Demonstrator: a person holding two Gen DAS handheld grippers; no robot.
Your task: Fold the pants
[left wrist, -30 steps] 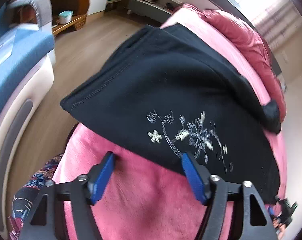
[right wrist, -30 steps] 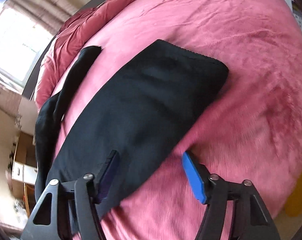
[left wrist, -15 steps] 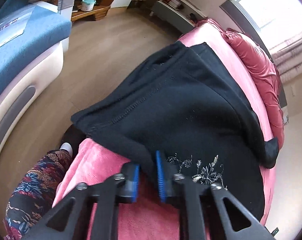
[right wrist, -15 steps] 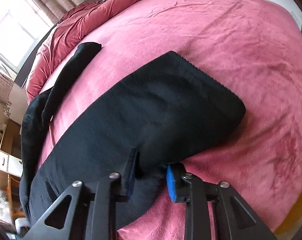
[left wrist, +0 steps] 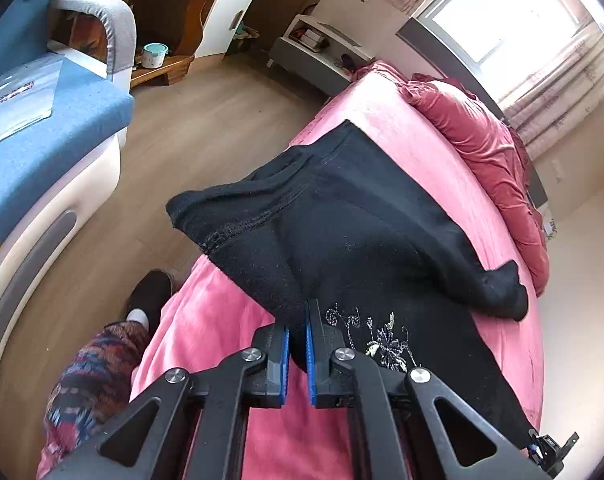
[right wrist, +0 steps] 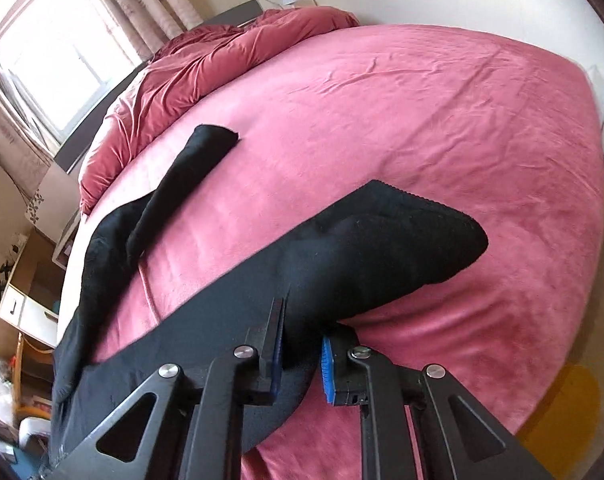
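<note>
Black pants [left wrist: 362, 240] with a silver flower embroidery lie on a pink bed [left wrist: 230, 320], the waist end toward the floor side. My left gripper [left wrist: 297, 344] is shut on the near edge of the pants by the embroidery and lifts it. In the right wrist view the pants [right wrist: 382, 248] show as a raised leg end, with the other leg [right wrist: 198, 160] lying flat farther back. My right gripper [right wrist: 302, 356] is shut on the near edge of the raised leg.
A crumpled red duvet [right wrist: 206, 64] lies at the head of the bed. A blue and white sofa [left wrist: 42, 152] stands left of the bed across wooden floor [left wrist: 206, 104]. The person's patterned trouser leg [left wrist: 98, 364] and dark shoe are at the bed's near edge.
Both grippers were open a second ago, closed on the near edge of the pants, and now hold it lifted. The fabric has bunched and risen off the bed.
</note>
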